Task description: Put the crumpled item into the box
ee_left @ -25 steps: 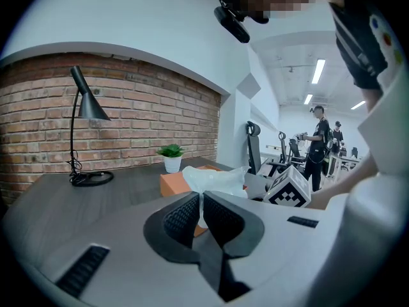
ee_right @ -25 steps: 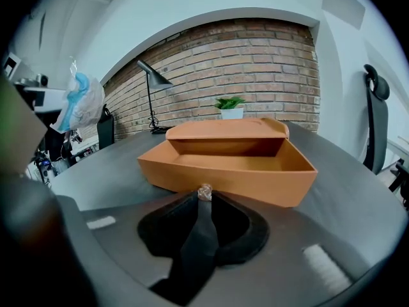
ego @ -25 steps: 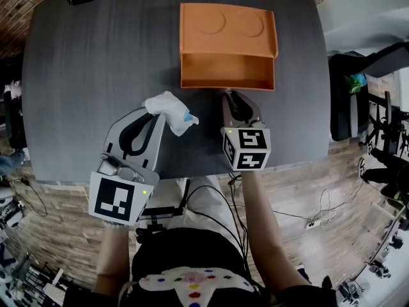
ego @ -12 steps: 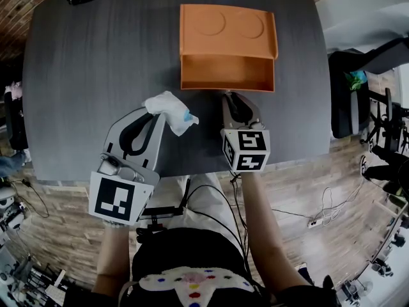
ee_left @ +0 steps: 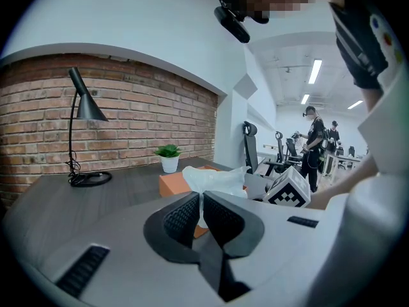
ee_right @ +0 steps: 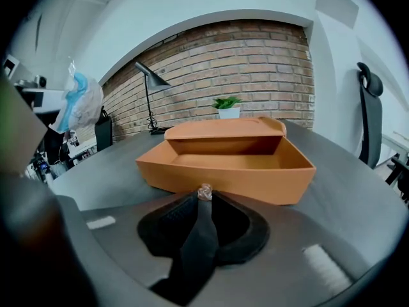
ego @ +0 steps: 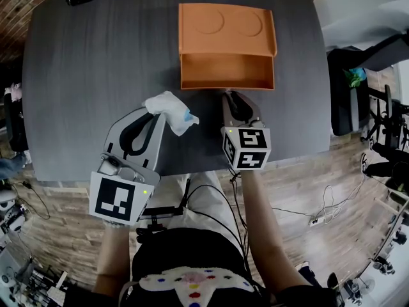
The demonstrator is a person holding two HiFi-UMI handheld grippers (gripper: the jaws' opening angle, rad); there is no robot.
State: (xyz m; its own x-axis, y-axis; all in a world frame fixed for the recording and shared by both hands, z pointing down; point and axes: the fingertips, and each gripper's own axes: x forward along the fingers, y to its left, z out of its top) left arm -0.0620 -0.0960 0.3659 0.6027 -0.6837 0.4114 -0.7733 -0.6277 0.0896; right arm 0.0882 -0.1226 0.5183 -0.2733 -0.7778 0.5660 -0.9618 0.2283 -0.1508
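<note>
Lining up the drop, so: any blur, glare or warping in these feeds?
Head view: sharp, evenly lit, edges bowed; the orange box is clear. Left gripper view: strong fisheye, dark corners, the crumpled tissue crisp, a mosaic patch at the top. Right gripper view: same fisheye, box in focus, left edge blurred and dark.

desk lamp (ee_left: 89, 110) | potted plant (ee_left: 169, 158) | office chair (ee_right: 369, 126) | brick wall (ee_left: 140, 120) | dark table (ego: 96, 62)
</note>
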